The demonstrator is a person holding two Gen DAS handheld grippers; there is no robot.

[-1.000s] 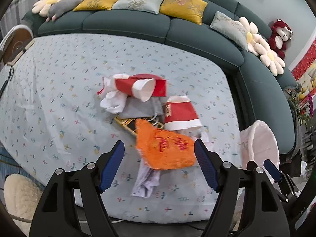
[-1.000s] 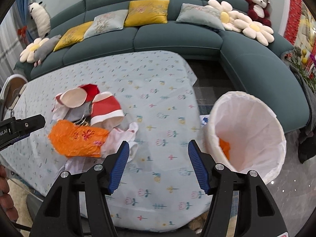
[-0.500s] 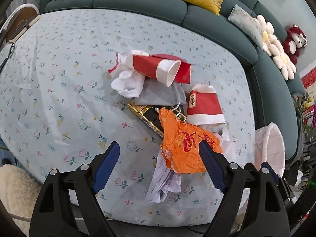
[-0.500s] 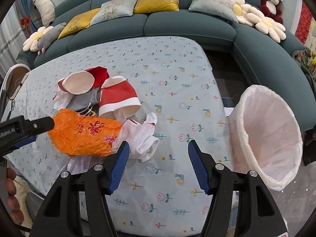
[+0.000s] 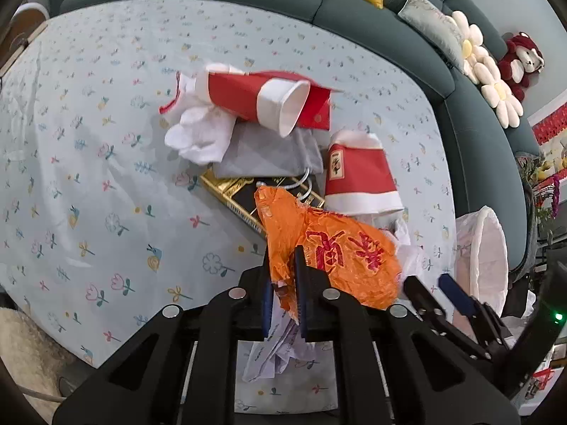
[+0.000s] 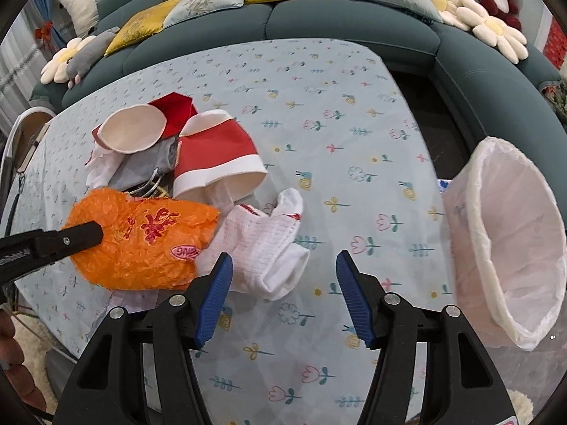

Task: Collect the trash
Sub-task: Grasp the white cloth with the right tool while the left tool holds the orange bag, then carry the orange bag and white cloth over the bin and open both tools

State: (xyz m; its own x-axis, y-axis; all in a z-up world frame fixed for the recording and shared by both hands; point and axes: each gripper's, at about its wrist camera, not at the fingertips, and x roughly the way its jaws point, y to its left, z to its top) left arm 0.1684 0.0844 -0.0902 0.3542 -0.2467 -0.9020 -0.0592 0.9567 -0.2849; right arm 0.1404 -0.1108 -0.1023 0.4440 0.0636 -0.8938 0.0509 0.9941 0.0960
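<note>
A pile of trash lies on the table with the flowered cloth [image 5: 88, 184]. My left gripper [image 5: 283, 283] is shut on the near edge of an orange plastic wrapper [image 5: 340, 251], which also shows in the right wrist view [image 6: 141, 244]. Beyond it lie two red-and-white paper cups [image 5: 262, 101] [image 5: 358, 177], a grey pouch [image 5: 265, 152], a gold-edged box [image 5: 237, 194] and white cloth [image 5: 202, 134]. My right gripper [image 6: 283, 272] is open and empty just above a white sock [image 6: 265, 244]. A white-lined trash bin [image 6: 510, 233] stands at the table's right.
A dark green sofa [image 6: 319, 24] with cushions and plush toys curves around the far and right sides of the table. Crumpled white paper [image 5: 276, 347] lies under my left gripper. A fluffy rug [image 5: 24, 350] lies by the near left edge.
My left gripper moved forward and closed on the orange wrapper. My right gripper moved left and lower toward the white sock and stayed open.
</note>
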